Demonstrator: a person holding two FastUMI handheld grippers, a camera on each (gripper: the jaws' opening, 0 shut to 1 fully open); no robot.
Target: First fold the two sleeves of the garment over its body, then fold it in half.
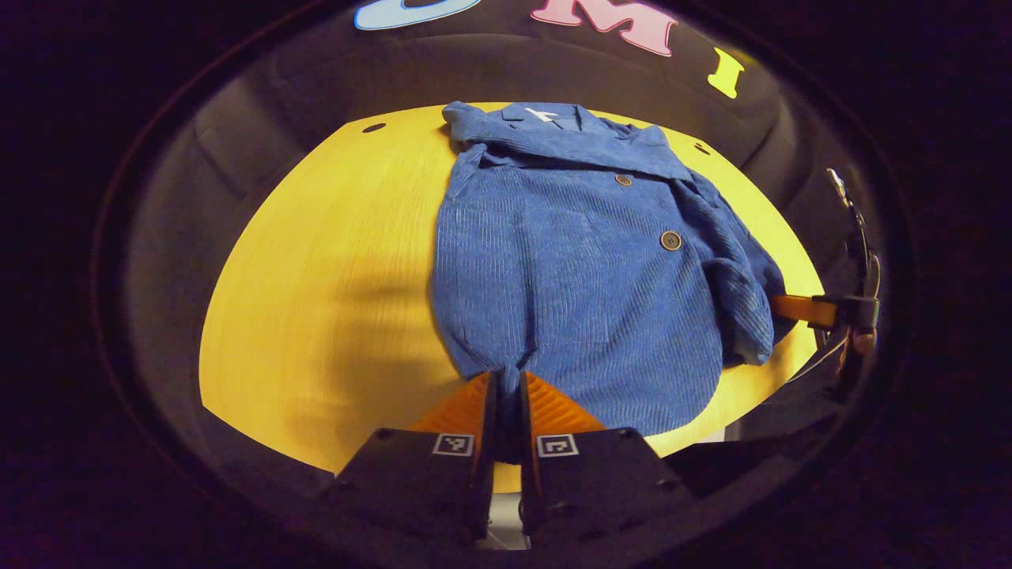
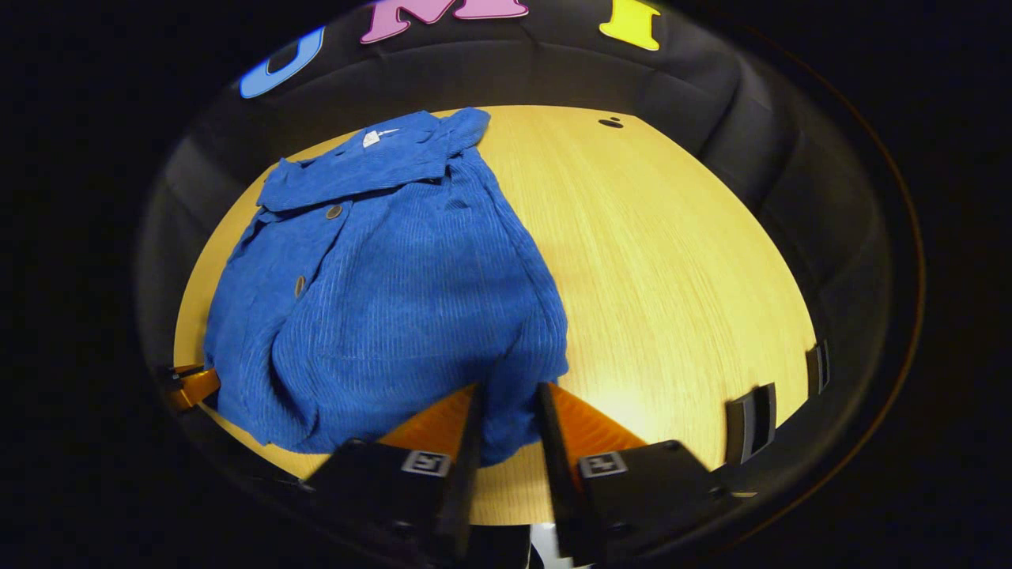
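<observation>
Your left gripper (image 1: 506,387) has its jaws clenched on the near hem corner of the blue corduroy garment (image 1: 569,269); both fingers pinch the cloth with almost no gap. Your right gripper (image 2: 506,403) stands at the opposite hem corner with cloth bunched between its jaws, but the gap is wider, and I cannot tell whether both fingers actually press on the fabric.

The garment lies flat on the yellow worktop (image 1: 316,300), collar toward the far wall, hem toward you. One sleeve (image 1: 553,142) is laid across the chest below the collar; the other side looks gathered along the body edge, so I judge the sleeves folded and the half fold to be the step in hand.

Risks:
- If the right grip is loose, that corner will likely slip as you lift and the fold will land skewed.
- Uneven lift between your two hands would drag the folded sleeves out of place.
- The hem sits close to the worktop's near edge; a pull toward you could slide the garment off.

The worktop is smooth, wood-grained and offers little friction. A black cloth wall (image 2: 711,103) encloses the booth.
</observation>
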